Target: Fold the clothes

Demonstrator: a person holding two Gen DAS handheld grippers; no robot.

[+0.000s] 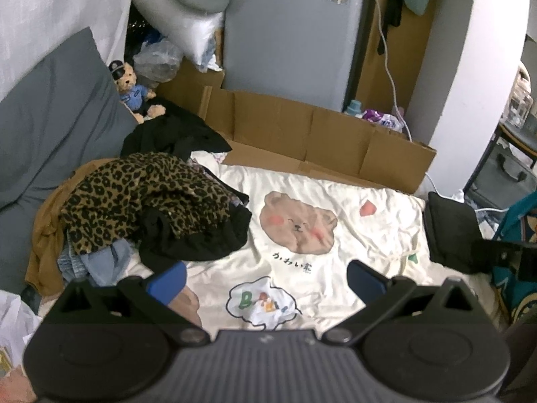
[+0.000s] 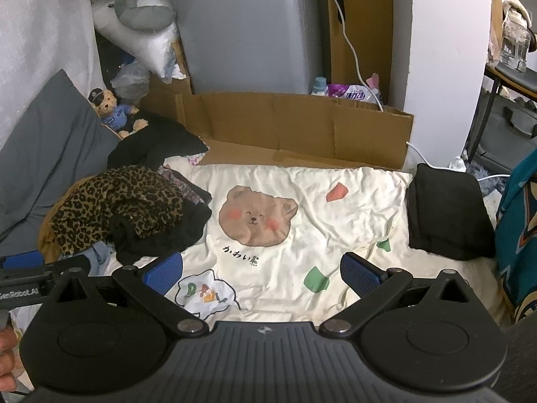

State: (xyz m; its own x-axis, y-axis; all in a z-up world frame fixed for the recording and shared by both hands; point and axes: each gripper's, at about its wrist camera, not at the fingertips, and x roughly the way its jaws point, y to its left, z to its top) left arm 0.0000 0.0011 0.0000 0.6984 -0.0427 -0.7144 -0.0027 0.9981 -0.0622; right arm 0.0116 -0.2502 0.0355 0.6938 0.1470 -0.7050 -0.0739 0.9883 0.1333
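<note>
A heap of unfolded clothes lies on the left of the cream bear-print sheet (image 1: 335, 181) (image 2: 335, 188), topped by a leopard-print garment (image 1: 141, 191) (image 2: 114, 201) over a black garment (image 1: 198, 238) (image 2: 161, 231), with brown and pale blue pieces beneath. A folded black garment (image 1: 449, 231) (image 2: 446, 208) rests at the sheet's right edge. My left gripper (image 1: 266, 280) is open above the sheet's near part, just right of the heap, holding nothing. My right gripper (image 2: 261, 270) is open too, empty, over the sheet's middle. The left gripper's blue finger (image 2: 23, 258) shows at the right view's left edge.
A grey pillow (image 1: 57, 114) leans at the left with a small teddy bear (image 1: 132, 89) behind it. Flattened cardboard (image 1: 319, 134) (image 2: 295, 124) lines the sheet's far edge before a grey appliance (image 1: 285, 33). A teal patterned cloth (image 2: 520, 221) hangs at the right.
</note>
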